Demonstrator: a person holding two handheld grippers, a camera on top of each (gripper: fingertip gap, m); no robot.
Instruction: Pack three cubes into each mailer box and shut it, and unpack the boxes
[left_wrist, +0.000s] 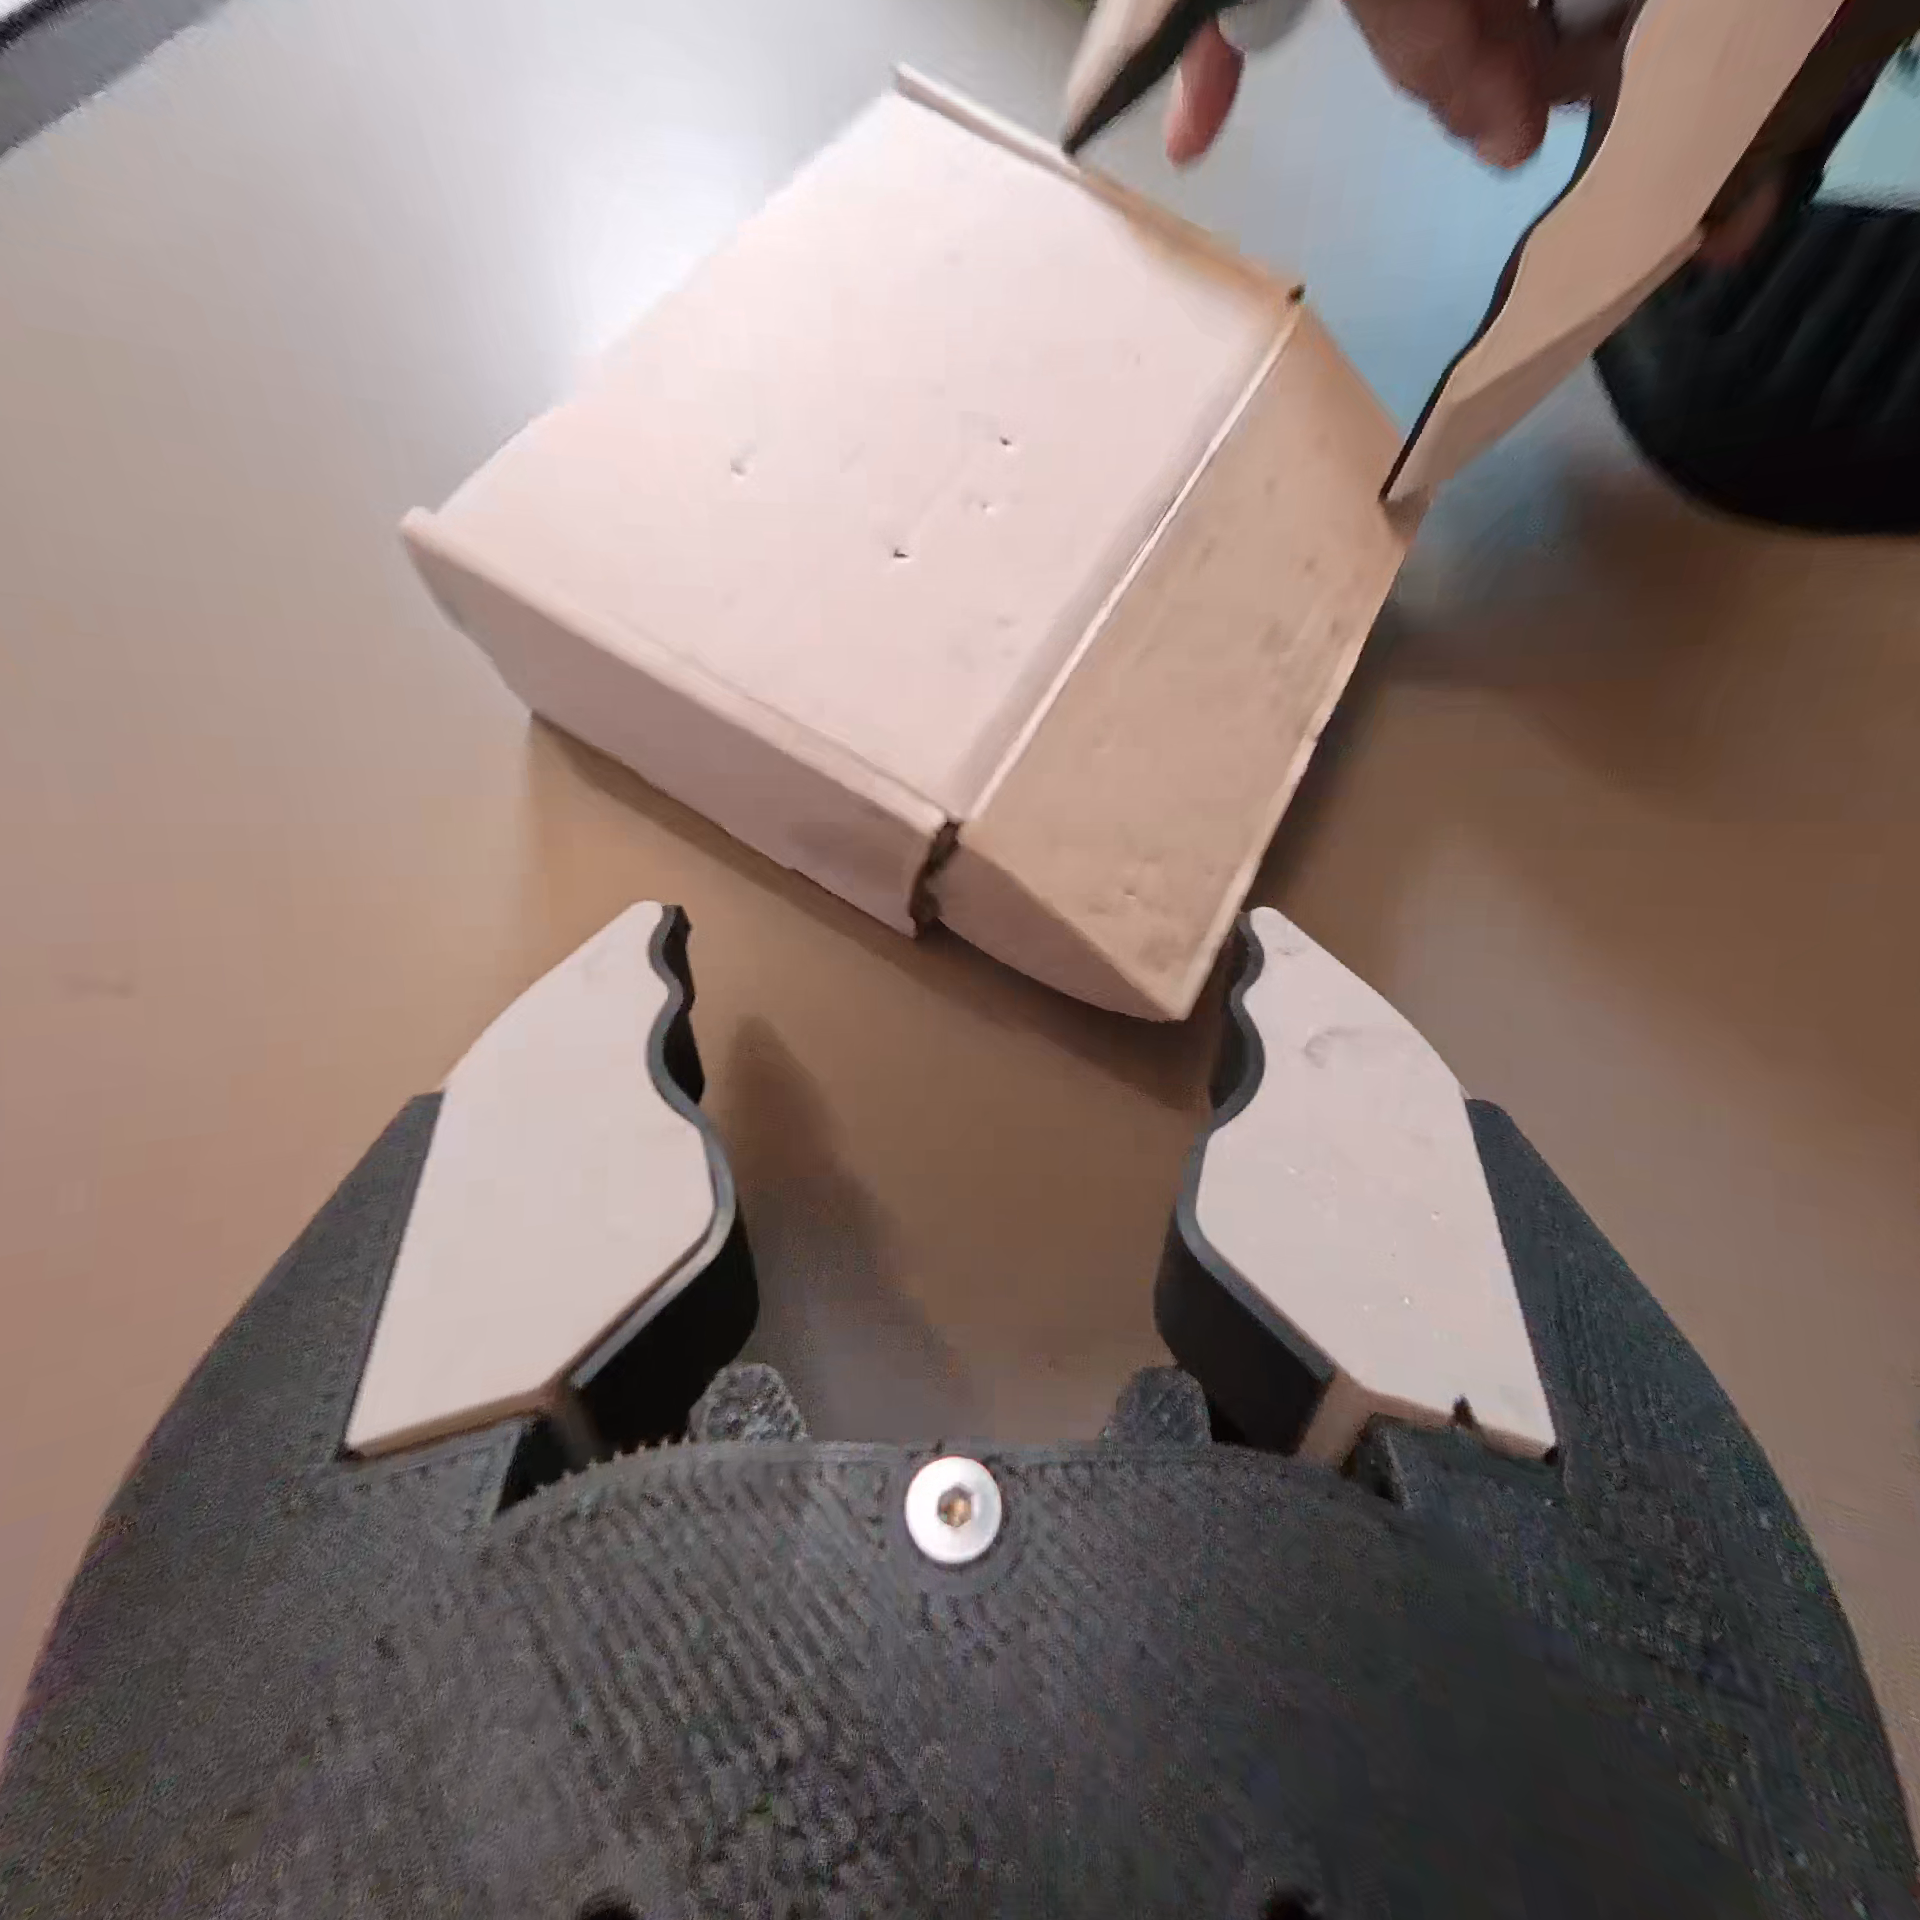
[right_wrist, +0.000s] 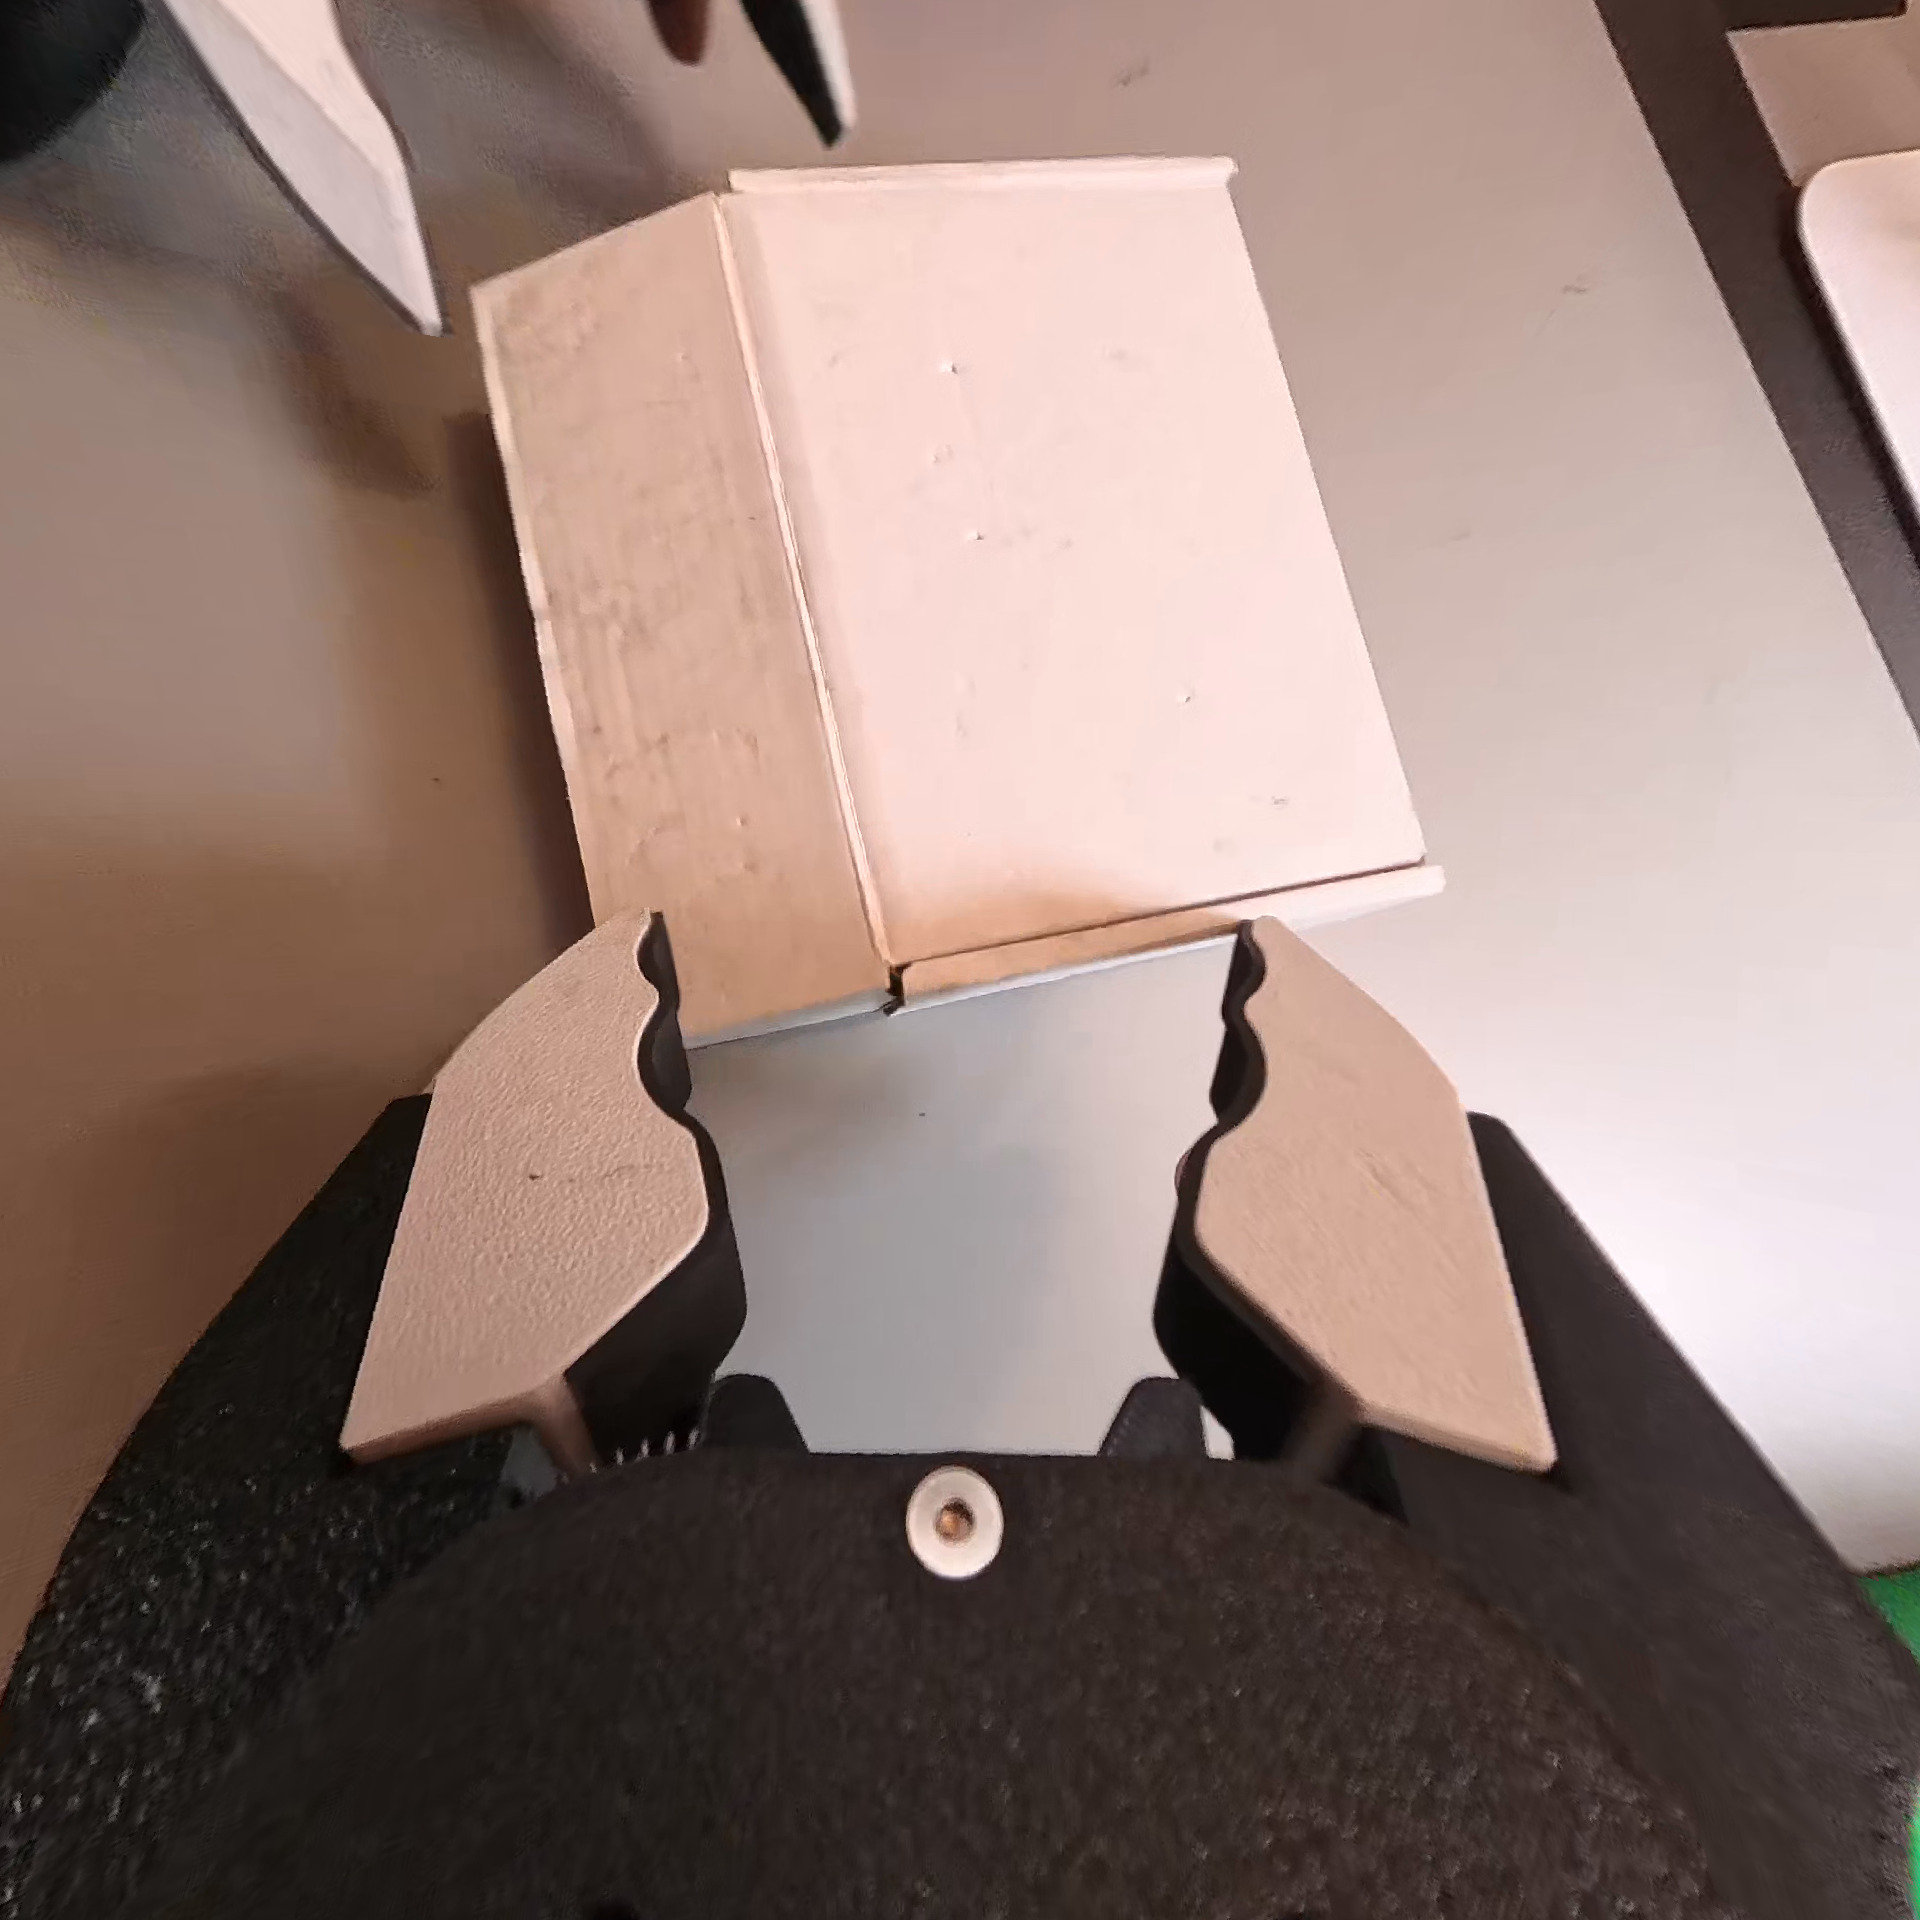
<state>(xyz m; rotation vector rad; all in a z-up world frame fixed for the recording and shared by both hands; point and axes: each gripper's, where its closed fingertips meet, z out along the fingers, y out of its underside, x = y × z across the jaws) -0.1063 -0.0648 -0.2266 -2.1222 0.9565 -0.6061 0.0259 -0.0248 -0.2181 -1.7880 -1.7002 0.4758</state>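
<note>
A pale cardboard mailer box (left_wrist: 862, 488) lies on the table with its lid down; its front flap (left_wrist: 1174, 748) slopes outward, not tucked in. No cubes are visible. My left gripper (left_wrist: 961, 930) is open and empty, just short of the box's near corner. In the right wrist view the same box (right_wrist: 1049, 540) lies straight ahead, and my right gripper (right_wrist: 951, 935) is open and empty at its near edge. The right gripper's fingers (left_wrist: 1558, 270) show at the top right of the left wrist view, beyond the box. The left gripper's fingers (right_wrist: 312, 156) show at the top left of the right wrist view.
A tan table (left_wrist: 260, 520) carries the box. A dark round object (left_wrist: 1787, 395) stands at the far right of the left wrist view. A white tray-like object (right_wrist: 1870, 364) and a cardboard piece (right_wrist: 1829, 94) lie at the right edge of the right wrist view. A hand (left_wrist: 1455, 73) holds the right gripper.
</note>
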